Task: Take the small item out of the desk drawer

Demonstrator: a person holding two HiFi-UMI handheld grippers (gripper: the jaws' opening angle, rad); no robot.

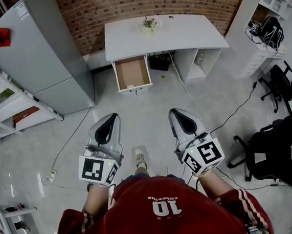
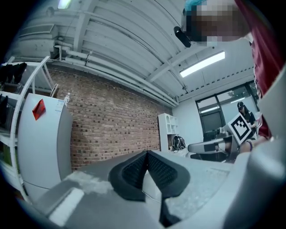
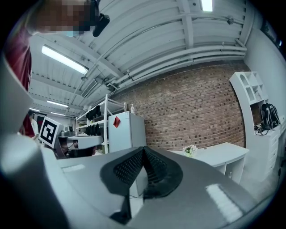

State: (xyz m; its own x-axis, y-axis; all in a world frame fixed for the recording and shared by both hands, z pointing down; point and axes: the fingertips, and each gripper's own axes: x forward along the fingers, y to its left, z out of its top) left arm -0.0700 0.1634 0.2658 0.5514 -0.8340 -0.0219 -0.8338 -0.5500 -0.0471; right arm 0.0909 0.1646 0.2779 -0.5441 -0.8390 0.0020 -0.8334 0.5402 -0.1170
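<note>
Left tool point(image 1: 110, 120) and right tool point(image 1: 176, 115) both clenched, nothing between jaws, side by side over floor. Cable point(image 1: 185, 87) crosses floor ahead. Beyond: white desk point(image 1: 189, 32), drawer point(image 1: 132, 73) pulled open; small item not discernible inside. Fridge point(image 1: 42, 57) left of desk.

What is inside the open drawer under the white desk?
Only the drawer's bare brown bottom shows in the head view; no small item can be made out. Its rear end runs under the white desk top, so anything lying there is covered.
</note>
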